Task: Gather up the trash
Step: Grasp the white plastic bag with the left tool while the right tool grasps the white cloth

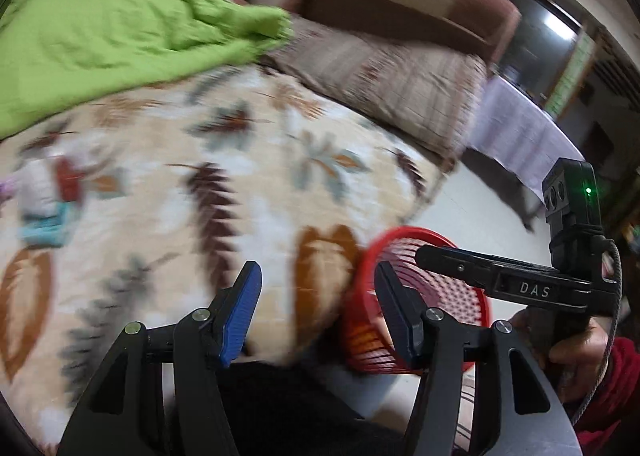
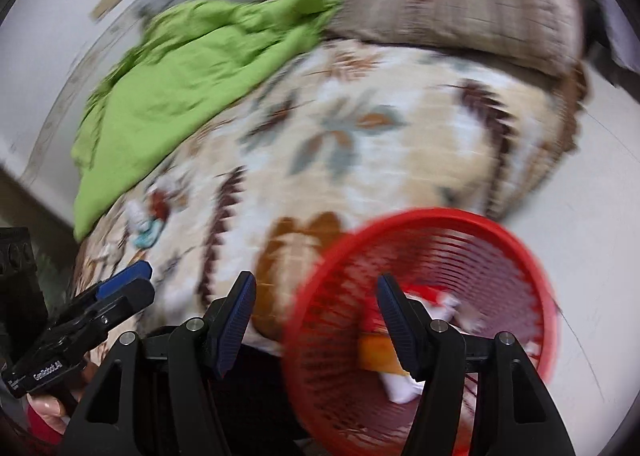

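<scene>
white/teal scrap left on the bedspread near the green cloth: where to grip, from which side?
Blurred, so tentative: the scrap looks like a low crumpled heap on the leaf-print bedspread. Come from above, pinch its raised white top; the green cloth crowds the far side. Both grippers are open and empty.

I see a bed with a leaf-print cover (image 2: 360, 128) ahead of both claws. On it: green cloth (image 2: 192, 68) far-left of my right claw, brown striped pillow (image 2: 460, 4) far-right, small blurred scraps (image 2: 146, 224) near the left edge. Pale floor (image 2: 600, 196) right of the bed carries a red mesh basket (image 2: 432, 216), just under my right claw, touching the bed's edge.
</scene>
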Demonstrator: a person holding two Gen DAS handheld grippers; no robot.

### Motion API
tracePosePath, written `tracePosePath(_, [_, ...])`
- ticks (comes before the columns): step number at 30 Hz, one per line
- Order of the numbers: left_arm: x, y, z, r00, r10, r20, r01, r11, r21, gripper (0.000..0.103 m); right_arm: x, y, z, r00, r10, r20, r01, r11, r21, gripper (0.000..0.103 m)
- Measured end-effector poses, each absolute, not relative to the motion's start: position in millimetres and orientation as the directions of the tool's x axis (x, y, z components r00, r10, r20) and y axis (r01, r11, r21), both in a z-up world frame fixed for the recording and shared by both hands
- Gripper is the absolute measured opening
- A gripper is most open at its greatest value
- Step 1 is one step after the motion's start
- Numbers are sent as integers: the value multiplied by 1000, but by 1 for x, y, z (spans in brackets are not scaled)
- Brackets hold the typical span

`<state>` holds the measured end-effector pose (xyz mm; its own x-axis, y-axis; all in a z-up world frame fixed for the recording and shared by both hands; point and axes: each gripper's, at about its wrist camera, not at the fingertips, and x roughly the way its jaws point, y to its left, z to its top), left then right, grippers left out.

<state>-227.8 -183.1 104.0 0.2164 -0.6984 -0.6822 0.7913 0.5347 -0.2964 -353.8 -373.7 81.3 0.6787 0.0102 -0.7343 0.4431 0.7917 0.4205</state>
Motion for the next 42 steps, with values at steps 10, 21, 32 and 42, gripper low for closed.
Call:
tracePosePath(10, [-171, -78, 106, 410, -604, -683, 596, 744, -300, 59, -252, -286, 82, 670, 160, -724, 196, 904, 381, 67])
tracePosePath(21, [-111, 13, 101, 524, -506, -685, 347, 862, -371, 60, -200, -235, 88, 651, 232, -723, 46, 939, 342, 67])
tracePosePath(32, [-79, 53, 90, 551, -469, -690, 215, 879, -426, 60, -156, -212, 94, 641, 257, -723, -25, 949, 315, 67])
tracePosePath(42, [-41, 84, 78, 559, -444, -700, 110, 877, -468, 62, -74, -179, 96, 663, 248, -707, -108, 965, 238, 67])
